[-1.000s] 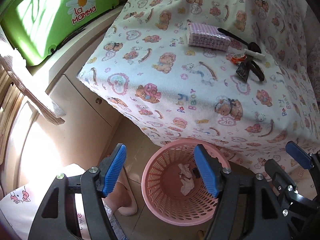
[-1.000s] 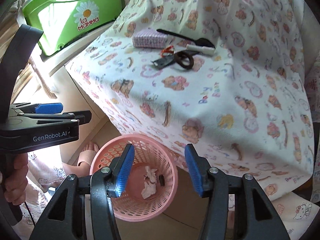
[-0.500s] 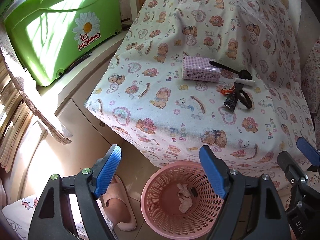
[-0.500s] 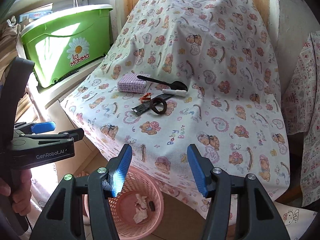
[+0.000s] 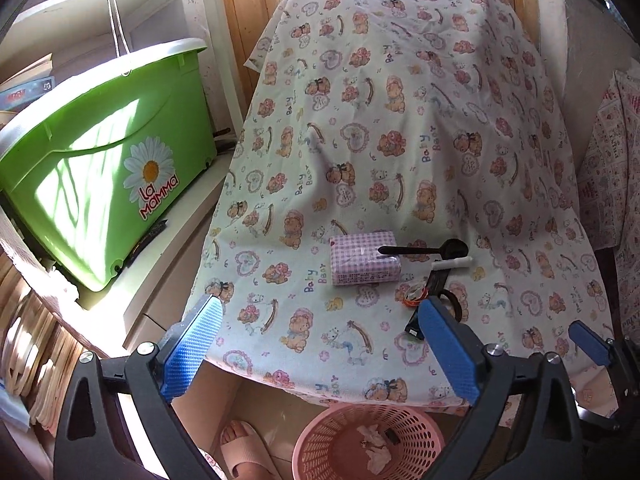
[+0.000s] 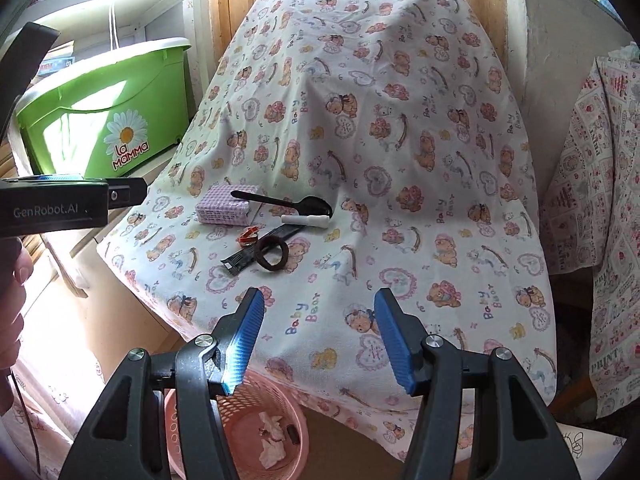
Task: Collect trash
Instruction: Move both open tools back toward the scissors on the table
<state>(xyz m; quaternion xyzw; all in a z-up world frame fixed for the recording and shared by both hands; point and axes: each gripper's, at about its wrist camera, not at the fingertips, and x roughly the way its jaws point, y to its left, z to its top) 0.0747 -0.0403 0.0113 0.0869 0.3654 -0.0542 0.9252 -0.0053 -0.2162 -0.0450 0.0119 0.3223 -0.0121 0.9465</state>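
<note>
A pink basket (image 5: 344, 432) (image 6: 248, 420) stands on the floor below the table's front edge, with crumpled white paper (image 6: 272, 440) and a small dark scrap inside. On the bear-print cloth (image 6: 400, 160) lie a pink checked tissue pack (image 5: 364, 262) (image 6: 226, 208), a black spoon (image 6: 280, 202), a white stick (image 6: 306, 221), an orange wrapper (image 6: 248, 236), a black wrapper (image 6: 244, 258) and a brown hair tie (image 6: 272, 254). My left gripper (image 5: 320, 352) is open and empty near the front edge. My right gripper (image 6: 320, 336) is open and empty, nearer than the items.
A green tub (image 5: 92, 176) marked "La Mamma" stands on a white cabinet (image 5: 172, 248) to the left. A sandalled foot (image 5: 240, 440) is beside the basket. Another patterned cloth (image 6: 600, 200) hangs at the right. Wooden panelling rises behind the table.
Both grippers have risen and tilted up from over the basket to face the tabletop. The basket has dropped to the bottom of both views. Both stay open and empty.
</note>
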